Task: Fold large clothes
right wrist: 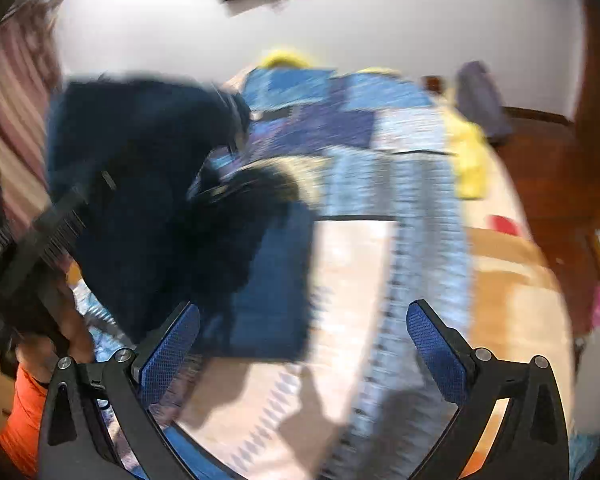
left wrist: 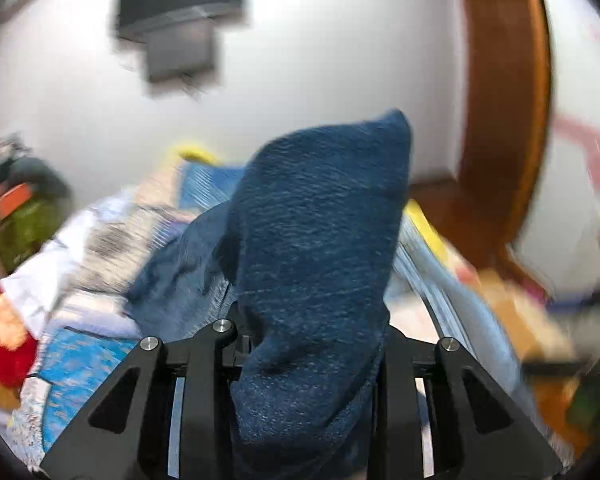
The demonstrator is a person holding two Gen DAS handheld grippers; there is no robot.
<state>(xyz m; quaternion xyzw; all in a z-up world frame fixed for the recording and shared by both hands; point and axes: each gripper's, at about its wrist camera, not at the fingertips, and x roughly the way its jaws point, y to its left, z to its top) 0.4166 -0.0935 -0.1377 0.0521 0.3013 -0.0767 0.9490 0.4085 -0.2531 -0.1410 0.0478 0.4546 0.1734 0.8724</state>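
The bed (right wrist: 380, 264), covered with a patchwork quilt (right wrist: 404, 128) of blue, white and peach blocks, fills most of both views, and both pictures are blurred. A dark blue knitted garment (left wrist: 316, 240) is the task's piece. In the left wrist view it rises straight up out of the left tongs (left wrist: 308, 344), bunched into a thick fold that hides the fingertips; the fabric is clamped between them, and a lower part of it trails down to the left onto the quilt. In the right wrist view the same garment (right wrist: 148, 184) hangs lifted over the left side of the bed, with a flatter blue panel of it lying on the quilt just in front of the right tongs (right wrist: 304, 344).

The right tongs stand wide apart with nothing between their blue pads (right wrist: 436, 348); the near pad sits close to the garment's lower edge, and whether it touches cannot be told.

A yellow cloth (right wrist: 470, 160) lies at the far right edge of the bed. A red soft toy (left wrist: 4, 344) sits by the bed's left edge. An orange sleeve (right wrist: 24, 424) shows low on the left of the right wrist view.
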